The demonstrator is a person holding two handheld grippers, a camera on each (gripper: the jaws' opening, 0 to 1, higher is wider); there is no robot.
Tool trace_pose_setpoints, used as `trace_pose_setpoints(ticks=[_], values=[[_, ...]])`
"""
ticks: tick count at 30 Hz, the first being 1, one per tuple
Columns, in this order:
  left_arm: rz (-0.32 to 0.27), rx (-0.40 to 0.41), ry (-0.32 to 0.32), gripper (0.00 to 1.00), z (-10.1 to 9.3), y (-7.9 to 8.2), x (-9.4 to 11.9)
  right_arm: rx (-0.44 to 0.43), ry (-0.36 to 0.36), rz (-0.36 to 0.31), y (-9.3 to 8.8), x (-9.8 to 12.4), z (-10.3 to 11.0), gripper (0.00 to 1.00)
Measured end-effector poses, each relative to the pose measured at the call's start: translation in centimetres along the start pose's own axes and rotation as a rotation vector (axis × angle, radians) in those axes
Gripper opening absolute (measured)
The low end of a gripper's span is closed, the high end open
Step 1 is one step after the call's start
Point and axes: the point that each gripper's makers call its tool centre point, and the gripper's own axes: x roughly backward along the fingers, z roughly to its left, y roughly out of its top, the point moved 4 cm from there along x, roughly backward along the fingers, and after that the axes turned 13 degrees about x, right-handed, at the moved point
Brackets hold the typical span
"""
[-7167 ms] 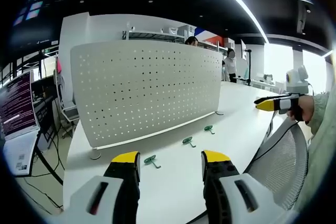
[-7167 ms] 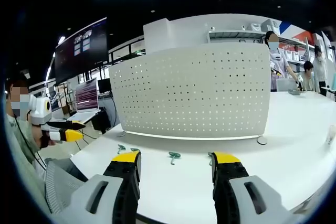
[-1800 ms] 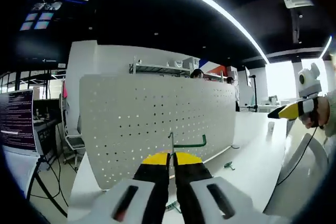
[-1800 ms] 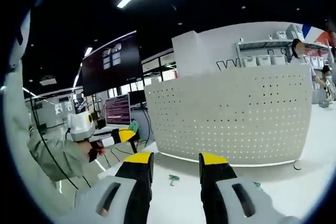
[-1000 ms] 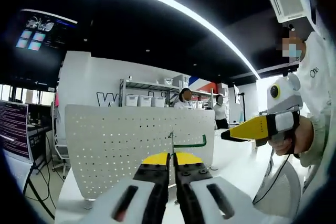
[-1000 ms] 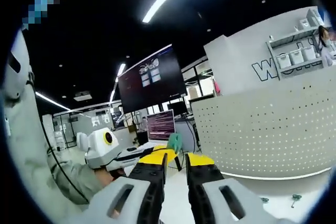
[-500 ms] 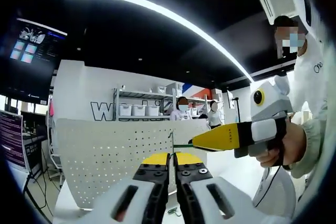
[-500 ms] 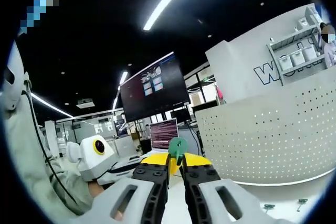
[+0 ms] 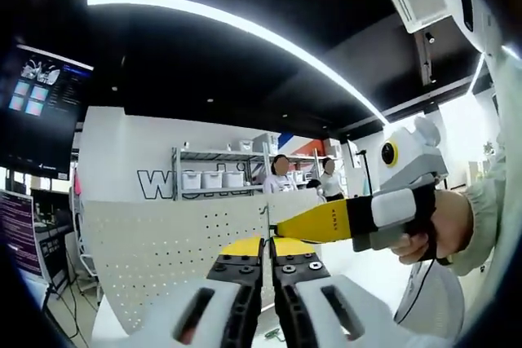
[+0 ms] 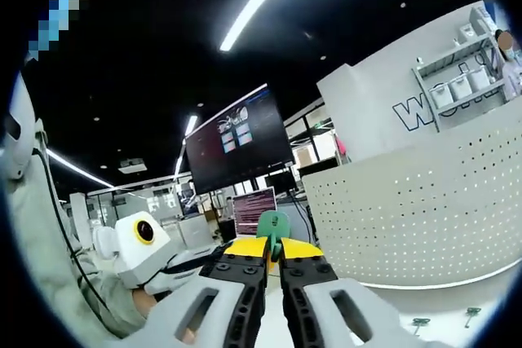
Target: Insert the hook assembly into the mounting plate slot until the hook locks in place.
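While both my grippers pinch one green hook [image 10: 272, 226] between them, the pegboard [image 10: 424, 209] ahead is untouched; insertion remains.

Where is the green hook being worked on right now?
In the right gripper view the green hook sits at centre, pinched at the right claw tips, raised off the table in front of the perforated mounting plate.

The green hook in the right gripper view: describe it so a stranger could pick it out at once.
Start at the white perforated panel on the table, then go left to the yellow-tipped right tool. The green hook sticks up from its shut tips; the other green hooks lie loose on the tabletop.
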Motion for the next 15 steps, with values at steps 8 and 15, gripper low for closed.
trace_pose_setpoints(ticks=[8,15], values=[[0.003,-0.009,0.001,0.03,-0.28,-0.10,-0.18,0.007,-0.012,-0.008,0.07,-0.08,-0.20,0.04],[0.011,0.005,-0.001,0.03,-0.31,-0.33,-0.21,0.030,-0.018,-0.002,-0.09,-0.03,-0.27,0.02]])
